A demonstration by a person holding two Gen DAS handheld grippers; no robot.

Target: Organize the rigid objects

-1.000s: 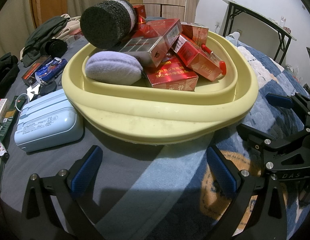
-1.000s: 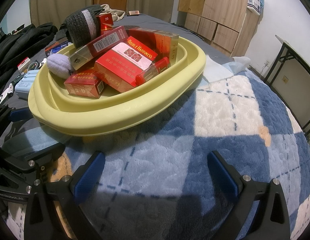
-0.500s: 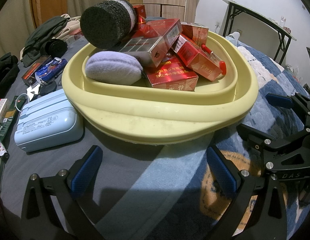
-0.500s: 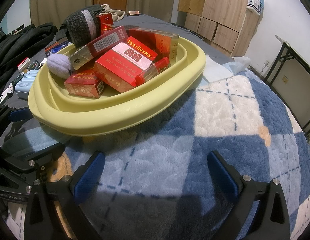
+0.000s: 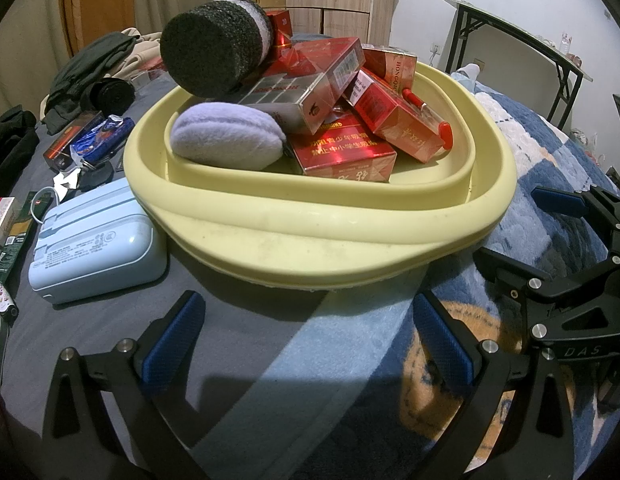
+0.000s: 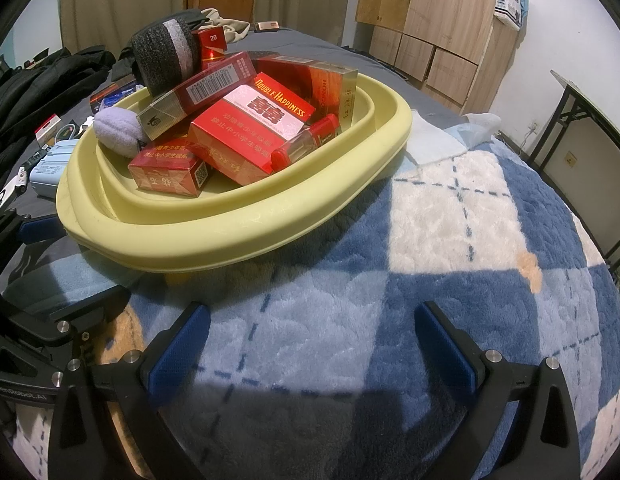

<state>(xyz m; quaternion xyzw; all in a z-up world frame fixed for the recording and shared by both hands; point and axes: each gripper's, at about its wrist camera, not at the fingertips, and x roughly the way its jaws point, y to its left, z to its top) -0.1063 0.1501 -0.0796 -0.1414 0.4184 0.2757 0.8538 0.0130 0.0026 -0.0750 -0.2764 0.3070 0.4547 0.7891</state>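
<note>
I'm in a bedroom at home: a plaid fleece blanket (image 6: 449, 240) covers the bed below me, wooden wardrobes (image 6: 441, 20) upper right, clothes (image 5: 90, 68) heaped upper left.

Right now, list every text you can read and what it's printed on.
"DOUBLE HAPPINESS": red box in the yellow basin.
"20": small red box beside the grey foam roll.
"DAS": right hand-held gripper.
"GenRobot.AI": left hand-held gripper.
Chinese characters, barcode digits and the light blue case's print: too small to read.

light: indoor, overhead, moderately bright | shadows: dark along near edge | glare: red boxes (image 5: 341, 152) | fisheye: corners black
</note>
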